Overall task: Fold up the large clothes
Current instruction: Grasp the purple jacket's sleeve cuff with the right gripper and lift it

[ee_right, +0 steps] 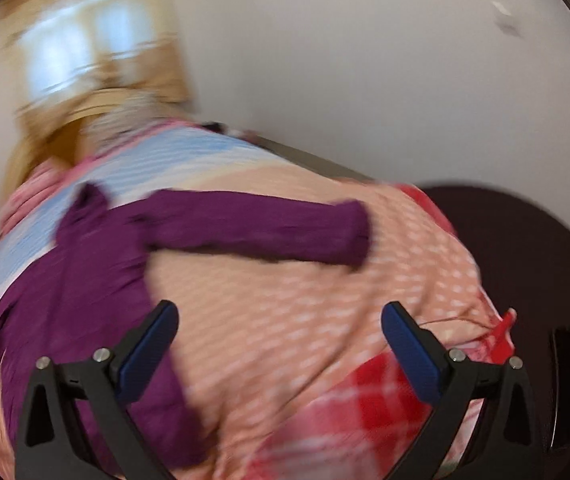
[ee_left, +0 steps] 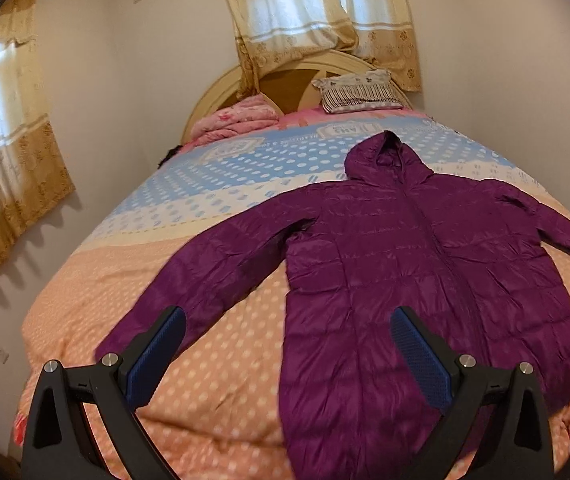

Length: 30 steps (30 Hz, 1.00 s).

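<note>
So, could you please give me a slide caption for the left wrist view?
Open left hand-held gripper hovering above a purple hooded jacket spread flat on the bed.

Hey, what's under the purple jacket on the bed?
The jacket lies spread flat, front up, on a dotted bedspread, peach here and blue toward the headboard. The spread shows all around it; whatever lies directly beneath the jacket is covered and cannot be seen.
</note>
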Each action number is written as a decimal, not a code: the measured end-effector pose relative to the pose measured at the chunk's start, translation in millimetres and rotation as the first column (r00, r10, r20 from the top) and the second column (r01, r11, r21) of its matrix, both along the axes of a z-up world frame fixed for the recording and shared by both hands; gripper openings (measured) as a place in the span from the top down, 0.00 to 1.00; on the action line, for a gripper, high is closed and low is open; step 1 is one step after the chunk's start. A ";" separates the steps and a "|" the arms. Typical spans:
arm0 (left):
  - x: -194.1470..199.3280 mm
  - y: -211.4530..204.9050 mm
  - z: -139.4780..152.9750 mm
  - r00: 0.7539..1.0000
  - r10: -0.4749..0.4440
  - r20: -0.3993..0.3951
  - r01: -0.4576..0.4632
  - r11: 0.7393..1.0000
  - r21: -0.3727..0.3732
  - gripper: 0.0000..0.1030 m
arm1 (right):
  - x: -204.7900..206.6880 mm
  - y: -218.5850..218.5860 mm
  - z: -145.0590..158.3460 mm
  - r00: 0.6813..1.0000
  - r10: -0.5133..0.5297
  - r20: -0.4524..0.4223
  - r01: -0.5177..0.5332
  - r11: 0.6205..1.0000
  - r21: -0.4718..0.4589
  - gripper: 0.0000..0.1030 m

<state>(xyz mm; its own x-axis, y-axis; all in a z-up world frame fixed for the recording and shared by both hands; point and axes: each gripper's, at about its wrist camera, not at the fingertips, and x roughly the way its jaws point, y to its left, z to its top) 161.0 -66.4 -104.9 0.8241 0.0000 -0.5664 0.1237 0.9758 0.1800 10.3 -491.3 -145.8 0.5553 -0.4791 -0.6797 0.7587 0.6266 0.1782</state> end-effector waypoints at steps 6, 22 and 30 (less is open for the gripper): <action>65.0 -13.7 -23.0 0.999 0.037 -0.009 -0.036 0.998 0.059 0.01 | 22.8 -69.7 -14.7 0.997 -0.067 -0.037 0.070 0.992 0.103 0.15; 202.1 8.8 -79.6 0.980 0.157 -0.123 -0.144 0.984 0.107 0.01 | 91.8 -101.5 -32.3 0.988 -0.002 -0.157 0.020 0.994 0.110 0.82; 228.2 21.8 -79.1 0.974 0.187 -0.130 -0.175 0.980 0.098 0.01 | 169.3 -37.7 23.6 0.983 0.158 -0.090 -0.163 0.985 -0.049 0.84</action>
